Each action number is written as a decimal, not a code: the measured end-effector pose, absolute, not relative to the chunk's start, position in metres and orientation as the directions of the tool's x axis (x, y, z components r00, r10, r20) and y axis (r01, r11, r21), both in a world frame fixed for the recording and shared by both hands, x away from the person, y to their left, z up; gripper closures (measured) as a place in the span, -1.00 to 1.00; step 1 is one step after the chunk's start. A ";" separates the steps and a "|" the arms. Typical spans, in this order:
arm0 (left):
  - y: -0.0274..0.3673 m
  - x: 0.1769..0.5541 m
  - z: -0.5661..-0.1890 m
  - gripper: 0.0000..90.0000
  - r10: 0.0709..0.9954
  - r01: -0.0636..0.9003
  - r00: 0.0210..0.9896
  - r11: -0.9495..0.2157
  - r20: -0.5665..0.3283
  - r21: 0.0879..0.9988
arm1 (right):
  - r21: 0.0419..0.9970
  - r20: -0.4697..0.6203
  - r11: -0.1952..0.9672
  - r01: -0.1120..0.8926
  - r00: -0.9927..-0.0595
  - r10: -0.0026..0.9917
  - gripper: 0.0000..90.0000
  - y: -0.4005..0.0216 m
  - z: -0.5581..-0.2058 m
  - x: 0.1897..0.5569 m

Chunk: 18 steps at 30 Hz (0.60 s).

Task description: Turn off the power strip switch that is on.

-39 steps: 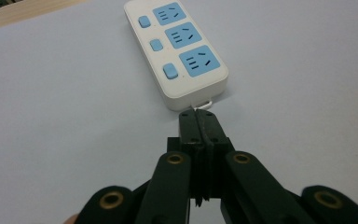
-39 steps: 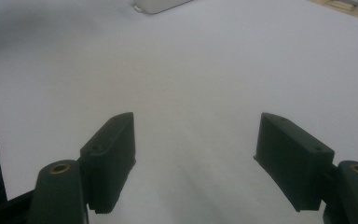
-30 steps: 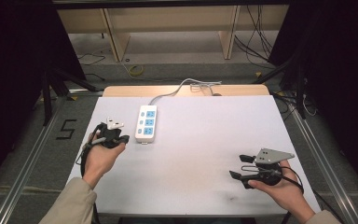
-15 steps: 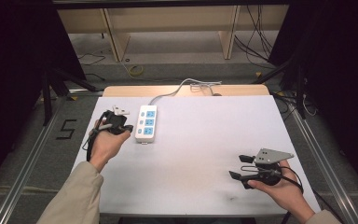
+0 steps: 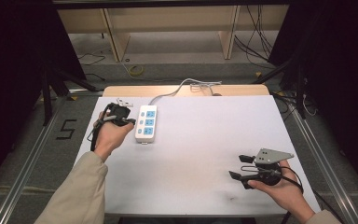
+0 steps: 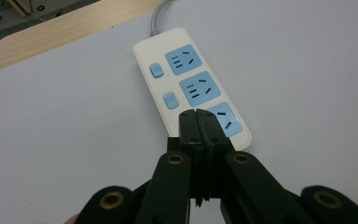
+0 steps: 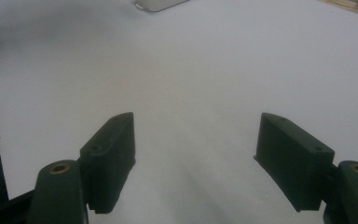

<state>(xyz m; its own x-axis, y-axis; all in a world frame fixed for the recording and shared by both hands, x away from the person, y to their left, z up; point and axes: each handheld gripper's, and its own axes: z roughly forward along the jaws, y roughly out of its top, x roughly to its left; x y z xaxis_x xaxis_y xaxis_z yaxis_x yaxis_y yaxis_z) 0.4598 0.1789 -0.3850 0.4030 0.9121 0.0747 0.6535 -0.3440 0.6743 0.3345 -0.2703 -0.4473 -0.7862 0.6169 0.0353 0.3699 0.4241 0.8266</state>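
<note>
White power strip [image 5: 148, 123] lies flat on the counter [image 5: 205, 140], far left part, long axis running away from the person. Grey cord [image 5: 177, 88] leaves the strip's far end and runs off over the far edge of the counter. Strip has three blue sockets in a row and blue switch buttons [image 6: 156, 70] beside them; sockets have no plugs in them.

Left tool [image 5: 131, 121] just beside the strip, on its left, held in the left hand [image 5: 107, 135]. Jaws fully closed, pads pressed together with nothing between. In the left gripper view the closed tip [image 6: 198, 122] sits over the strip's near end, by the nearest socket [image 6: 223, 119]; can't tell if it touches the strip.

Right tool [image 5: 240, 167] well apart from the strip, near right of the counter, held in the right hand [image 5: 279, 186]. Jaws wide open, nothing held; in the right gripper view they hang over bare counter with the strip's near end [image 7: 158, 3] far ahead.
</note>
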 end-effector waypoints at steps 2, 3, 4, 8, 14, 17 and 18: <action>0.178 0.463 -0.385 1.00 0.912 0.656 0.403 -0.344 0.073 0.672 | 0.827 0.036 0.424 0.370 -0.786 0.617 -0.36 -0.270 -0.447 0.334; 0.178 0.463 -0.385 1.00 0.912 0.656 0.403 -0.344 0.073 0.672 | 0.827 0.036 0.424 0.370 -0.786 0.617 -0.36 -0.270 -0.447 0.334; 0.177 0.466 -0.385 1.00 0.912 0.662 0.405 -0.345 0.070 0.666 | 0.827 0.036 0.424 0.370 -0.786 0.617 -0.36 -0.270 -0.447 0.335; 0.175 0.474 -0.386 1.00 0.913 0.669 0.403 -0.346 0.071 0.657 | 0.826 0.036 0.424 0.371 -0.787 0.616 -0.36 -0.270 -0.447 0.335; 0.170 0.484 -0.390 1.00 0.912 0.680 0.404 -0.352 0.072 0.644 | 0.826 0.035 0.426 0.369 -0.787 0.615 -0.36 -0.270 -0.448 0.335; 0.168 0.488 -0.392 1.00 0.912 0.684 0.405 -0.353 0.071 0.638 | 0.826 0.035 0.426 0.370 -0.787 0.616 -0.36 -0.271 -0.448 0.335; 0.168 0.488 -0.392 1.00 0.912 0.684 0.405 -0.353 0.071 0.638 | 0.826 0.035 0.426 0.370 -0.787 0.616 -0.36 -0.271 -0.448 0.335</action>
